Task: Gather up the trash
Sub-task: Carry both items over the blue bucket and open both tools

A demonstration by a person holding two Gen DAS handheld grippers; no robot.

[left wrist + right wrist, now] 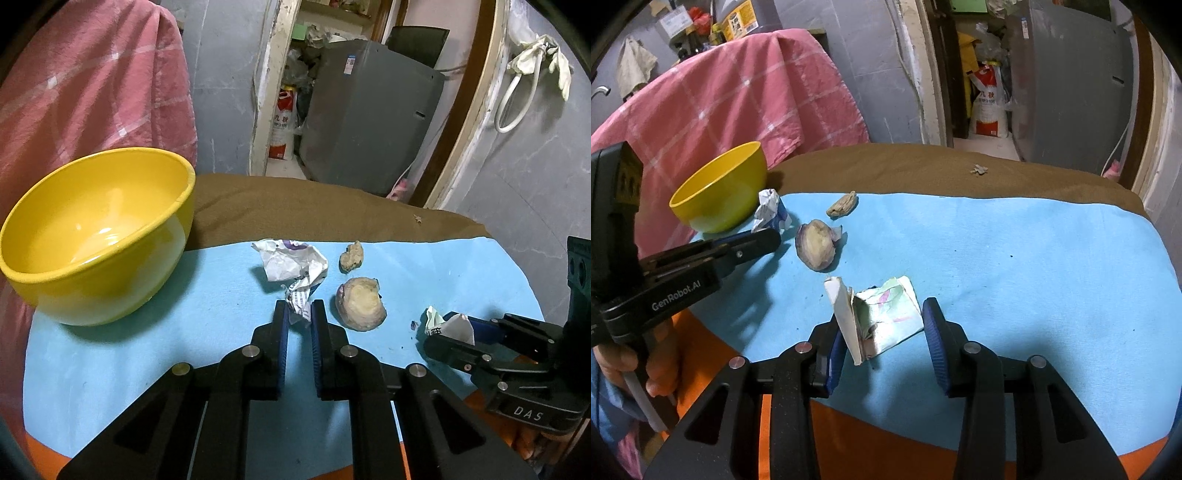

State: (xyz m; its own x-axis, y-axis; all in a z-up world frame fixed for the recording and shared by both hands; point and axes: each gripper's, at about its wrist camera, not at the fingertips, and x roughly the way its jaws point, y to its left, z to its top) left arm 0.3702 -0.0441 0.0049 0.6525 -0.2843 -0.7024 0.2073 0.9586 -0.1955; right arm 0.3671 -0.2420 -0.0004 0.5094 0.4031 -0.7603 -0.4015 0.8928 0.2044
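A yellow bowl (96, 236) stands at the left on the blue cloth (147, 350); it also shows in the right wrist view (720, 192). My left gripper (299, 317) is shut on the near end of a crumpled white wrapper (291, 264), also seen from the right wrist (772, 210). My right gripper (886, 332) is open around a folded white and green paper packet (882, 314), which lies on the cloth; the packet shows in the left wrist view too (450, 326). A purple-skinned vegetable scrap (362, 302) and a small tan scrap (352, 256) lie between the two papers.
A brown cloth (314, 210) covers the far part of the table. A pink checked towel (92, 92) hangs behind the bowl. An orange surface (886, 435) shows under the blue cloth's near edge. A doorway with a grey appliance (369, 110) lies beyond.
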